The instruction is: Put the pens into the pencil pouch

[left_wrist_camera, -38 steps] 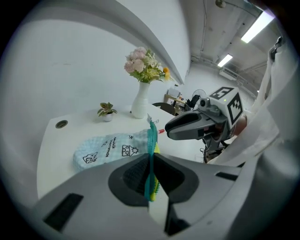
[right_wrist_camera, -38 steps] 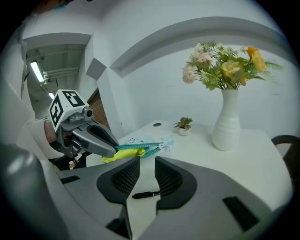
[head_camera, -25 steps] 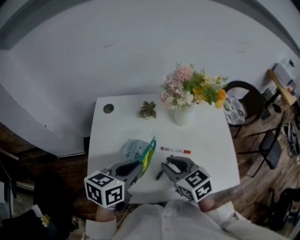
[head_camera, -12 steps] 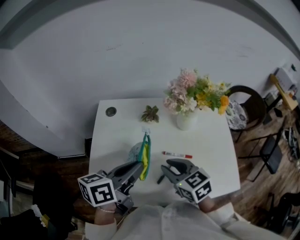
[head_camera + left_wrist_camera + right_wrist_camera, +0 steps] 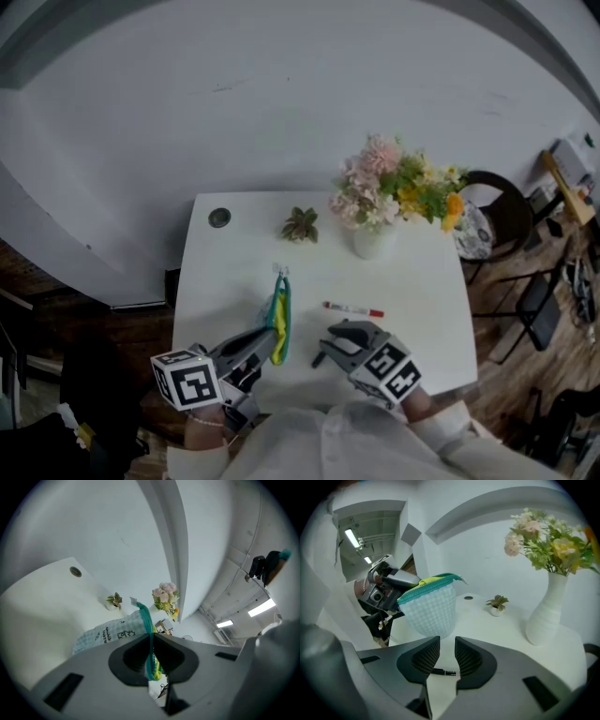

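Left tongs (image 5: pixel 269 339) presenting the pencil pouch (image 5: pixel 277 314) for loading.
Left of the vase (image 5: pixel 368 241), they are clamping its zipper edge, likely keeping the mouth reachable; a pen (image 5: pixel 353 308) is lying on the counter (image 5: pixel 422 300) before the vase; the right tongs (image 5: pixel 328 344) are hovering slightly apart, empty.

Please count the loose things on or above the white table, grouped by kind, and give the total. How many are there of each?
Pens: 2 (red-capped pen, black pen)
Pencil pouch: 1
Vase of flowers: 1
Small potted plant: 1
Total: 5
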Action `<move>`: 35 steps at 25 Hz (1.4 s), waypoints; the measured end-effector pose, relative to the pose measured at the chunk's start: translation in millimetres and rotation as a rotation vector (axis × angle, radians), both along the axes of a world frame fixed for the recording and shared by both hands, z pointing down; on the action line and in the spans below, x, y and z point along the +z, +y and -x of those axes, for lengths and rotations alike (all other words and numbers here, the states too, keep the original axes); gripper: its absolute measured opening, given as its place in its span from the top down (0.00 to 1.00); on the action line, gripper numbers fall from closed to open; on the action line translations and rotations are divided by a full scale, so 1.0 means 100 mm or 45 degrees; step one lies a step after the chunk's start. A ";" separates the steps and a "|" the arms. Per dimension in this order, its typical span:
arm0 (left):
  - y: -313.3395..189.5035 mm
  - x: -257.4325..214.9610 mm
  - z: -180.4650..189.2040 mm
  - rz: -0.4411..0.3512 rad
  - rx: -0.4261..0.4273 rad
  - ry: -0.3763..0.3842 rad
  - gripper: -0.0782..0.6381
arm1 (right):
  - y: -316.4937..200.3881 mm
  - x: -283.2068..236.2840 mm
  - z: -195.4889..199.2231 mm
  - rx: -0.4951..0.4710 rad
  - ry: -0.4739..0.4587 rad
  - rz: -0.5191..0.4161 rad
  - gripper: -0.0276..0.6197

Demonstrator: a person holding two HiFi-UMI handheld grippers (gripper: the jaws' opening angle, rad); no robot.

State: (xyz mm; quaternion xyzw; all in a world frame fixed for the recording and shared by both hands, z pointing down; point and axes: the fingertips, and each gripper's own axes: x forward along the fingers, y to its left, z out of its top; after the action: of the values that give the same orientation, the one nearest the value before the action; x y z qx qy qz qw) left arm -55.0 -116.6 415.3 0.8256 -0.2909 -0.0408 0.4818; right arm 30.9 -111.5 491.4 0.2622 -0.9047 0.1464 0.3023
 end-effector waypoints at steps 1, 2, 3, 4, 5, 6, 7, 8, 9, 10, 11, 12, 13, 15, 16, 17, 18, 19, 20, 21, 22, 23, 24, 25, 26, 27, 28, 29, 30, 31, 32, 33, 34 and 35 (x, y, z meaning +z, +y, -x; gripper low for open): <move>0.00 0.01 0.01 -0.002 0.000 0.007 0.85 | 0.03 0.04 0.02 -0.045 0.024 -0.001 0.81; 0.00 0.02 0.03 -0.003 -0.002 0.014 0.85 | 0.07 0.07 0.03 -0.093 0.052 -0.002 0.81; 0.00 0.01 0.03 -0.004 -0.006 0.022 0.85 | 0.10 0.11 0.04 -0.143 0.083 -0.003 0.81; 0.00 -0.01 0.04 -0.003 -0.013 0.027 0.85 | 0.14 0.15 0.05 -0.193 0.118 -0.006 0.81; 0.00 -0.02 0.05 0.000 -0.020 0.030 0.85 | 0.17 0.18 0.06 -0.242 0.155 -0.011 0.81; 0.00 -0.02 0.06 0.002 -0.024 0.031 0.85 | 0.20 0.21 0.07 -0.292 0.192 -0.018 0.81; 0.00 -0.01 0.08 0.004 -0.028 0.032 0.85 | 0.23 0.25 0.08 -0.343 0.228 -0.028 0.81; 0.00 -0.01 0.09 0.006 -0.031 0.033 0.85 | 0.26 0.29 0.09 -0.397 0.263 -0.041 0.81; 0.01 0.00 0.10 0.007 -0.033 0.035 0.85 | 0.29 0.33 0.09 -0.452 0.301 -0.055 0.81; 0.01 0.01 0.12 0.005 -0.033 0.035 0.85 | 0.32 0.38 0.09 -0.509 0.345 -0.065 0.81; 0.01 0.02 0.12 -0.001 -0.031 0.033 0.85 | 0.35 0.42 0.08 -0.564 0.391 -0.073 0.81; 0.01 0.03 0.13 -0.009 -0.028 0.029 0.85 | 0.38 0.45 0.07 -0.621 0.440 -0.083 0.81; 0.01 0.04 0.14 -0.016 -0.025 0.025 0.85 | 0.41 0.49 0.05 -0.681 0.490 -0.098 0.81; 0.01 0.04 0.14 -0.018 -0.027 0.025 0.85 | 0.46 0.56 0.03 -0.806 0.590 -0.123 0.81; 0.02 0.03 0.13 -0.010 -0.033 0.031 0.85 | 0.49 0.60 0.01 -0.863 0.637 -0.130 0.81; 0.02 0.03 0.13 -0.006 -0.035 0.033 0.85 | 0.51 0.65 -0.01 -0.912 0.682 -0.138 0.81; 0.02 0.03 0.13 -0.008 -0.032 0.027 0.85 | 0.52 0.70 -0.04 -0.955 0.727 -0.148 0.81; 0.03 0.04 0.14 -0.016 -0.026 0.016 0.85 | 0.52 0.75 -0.06 -0.996 0.773 -0.159 0.81; 0.03 0.05 0.14 -0.022 -0.023 0.008 0.85 | 0.53 0.79 -0.09 -1.037 0.816 -0.169 0.81; 0.03 0.05 0.14 -0.026 -0.022 0.002 0.85 | 0.54 0.83 -0.11 -1.080 0.853 -0.174 0.81; 0.04 0.05 0.14 -0.030 -0.019 -0.003 0.85 | 0.56 0.86 -0.12 -1.124 0.882 -0.175 0.81; 0.04 0.06 0.15 -0.034 -0.016 -0.006 0.85 | 0.58 0.88 -0.13 -1.166 0.907 -0.175 0.81; 0.04 0.06 0.15 -0.035 -0.017 -0.007 0.85 | 0.59 0.90 -0.13 -1.205 0.930 -0.177 0.81; 0.04 0.07 0.15 -0.035 -0.021 -0.007 0.85 | 0.60 0.92 -0.14 -1.242 0.954 -0.179 0.81; 0.04 0.07 0.15 -0.034 -0.027 -0.006 0.85 | 0.60 0.94 -0.16 -1.277 0.979 -0.180 0.81; 0.03 0.07 0.15 -0.034 -0.032 -0.006 0.85 | 0.60 0.96 -0.18 -1.308 1.002 -0.185 0.81; 0.03 0.07 0.16 -0.034 -0.037 -0.007 0.85 | 0.60 0.97 -0.19 -1.335 1.021 -0.196 0.81; 0.03 0.07 0.16 -0.034 -0.040 -0.008 0.85 | 0.59 0.98 -0.19 -1.356 1.037 -0.212 0.81; 0.03 0.07 0.17 -0.036 -0.043 -0.007 0.85 | 0.57 0.99 -0.18 -1.374 1.050 -0.227 0.81; 0.03 0.08 0.18 -0.037 -0.049 -0.005 0.85 | 0.56 0.99 -0.17 -1.391 1.062 -0.239 0.81; 0.03 0.08 0.19 -0.037 -0.055 -0.001 0.85 | 0.55 1.00 -0.16 -1.407 1.076 -0.251 0.81; 0.03 0.08 0.20 -0.037 -0.061 0.003 0.85 | 0.54 1.01 -0.15 -1.425 1.091 -0.265 0.81; 0.03 0.08 0.20 -0.037 -0.066 0.006 0.85 | 0.53 1.02 -0.15 -1.443 1.106 -0.278 0.81; 0.03 0.08 0.20 -0.037 -0.071 0.009 0.85 | 0.53 1.03 -0.15 -1.461 1.117 -0.287 0.81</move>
State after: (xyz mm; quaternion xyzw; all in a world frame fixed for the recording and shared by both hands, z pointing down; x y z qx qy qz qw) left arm -75.1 -113.8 423.6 0.8239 -0.3115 -0.0611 0.4695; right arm 46.2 -59.0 594.8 -0.1892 -0.7048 -0.2475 0.6373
